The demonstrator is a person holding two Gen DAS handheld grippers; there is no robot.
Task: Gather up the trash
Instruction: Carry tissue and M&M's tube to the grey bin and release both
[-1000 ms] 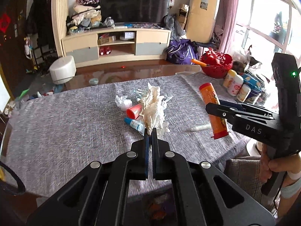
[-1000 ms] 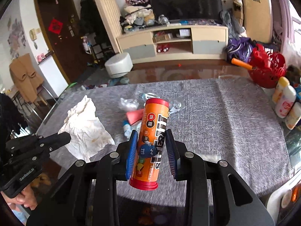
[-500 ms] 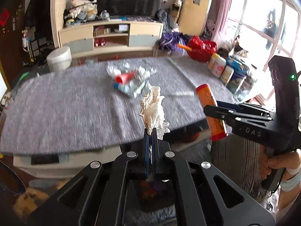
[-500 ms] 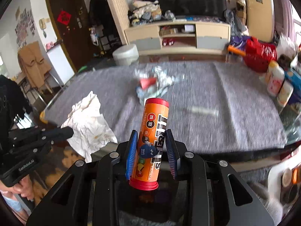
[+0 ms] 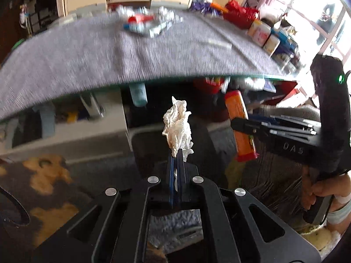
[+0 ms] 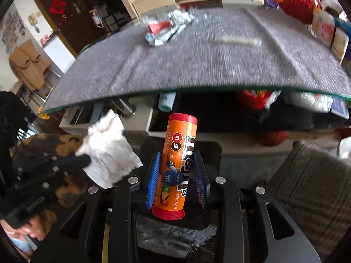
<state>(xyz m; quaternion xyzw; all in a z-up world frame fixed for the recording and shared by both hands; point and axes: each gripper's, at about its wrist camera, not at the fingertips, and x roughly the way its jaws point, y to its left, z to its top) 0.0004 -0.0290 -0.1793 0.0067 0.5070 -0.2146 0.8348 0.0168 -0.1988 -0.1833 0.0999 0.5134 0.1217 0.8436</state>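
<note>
My left gripper (image 5: 175,153) is shut on a crumpled white tissue (image 5: 177,125), which sticks up from its pinched fingers. My right gripper (image 6: 176,154) is shut on an orange candy tube (image 6: 178,160) with red ends, its blue pads pressing both sides. Both hang side by side below the front edge of the grey-clothed table (image 5: 87,54). In the left wrist view the right gripper (image 5: 238,126) and tube (image 5: 240,122) are to the right. The right wrist view shows the left gripper (image 6: 84,160) and tissue (image 6: 109,153) at the left. Beneath both lies a black rounded box shape (image 6: 210,153).
More wrappers and a red cap lie in a heap (image 5: 144,22) at the table's far side, with a pale strip (image 6: 241,40) nearer. Bottles (image 5: 263,32) and a red basket (image 5: 239,15) line the right edge. A low shelf, a ball (image 6: 272,138) and a striped cushion (image 6: 307,175) sit below.
Both grippers have come down from above the tabletop to below its front edge, and now tilt further down. Each keeps its grip on its item.
</note>
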